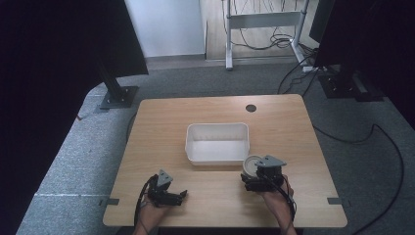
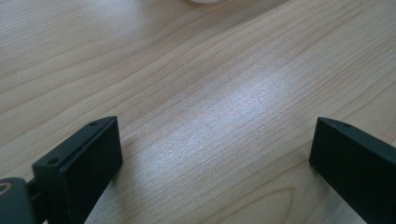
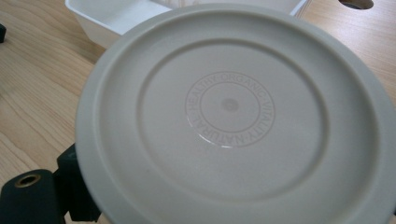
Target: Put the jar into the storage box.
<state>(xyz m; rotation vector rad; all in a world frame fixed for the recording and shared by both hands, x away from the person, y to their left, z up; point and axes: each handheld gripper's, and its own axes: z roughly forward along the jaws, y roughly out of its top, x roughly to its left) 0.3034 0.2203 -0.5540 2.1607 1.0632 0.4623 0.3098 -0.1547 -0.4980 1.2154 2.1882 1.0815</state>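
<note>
My left gripper (image 1: 182, 195) sits low over the near-left part of the wooden table (image 1: 161, 122), held by a hand (image 1: 149, 215) coming in from the bottom edge. In the left gripper view its jaws stand wide apart with nothing between them, just bare wood grain (image 2: 210, 121) and a soft glare patch. A sliver of something white (image 2: 203, 1) shows at the top edge there; can't tell what it is from that view.

Middle of the table: a white rectangular tub (image 1: 217, 128), open side up, looks empty inside. A small dark round hole (image 1: 251, 108) sits in the tabletop beyond it, toward the far edge.

Right side: my right gripper (image 1: 249, 177) is just off the tub's near-right corner, hand (image 1: 278, 200) behind it. It carries a round beige lid (image 1: 251, 164), touching or nearly touching the tub's corner in the high view. In the right gripper view the lid (image 3: 233, 121) lies across the jaws, flat face toward the camera, with embossed ring text reading HEALTHY ORGANIC VITALITY NATURAL. One black jaw peeks out at lower left under the rim; the other is hidden, so the grip is on the lid's edge. The tub (image 3: 107, 18) lies just behind the lid.
</note>
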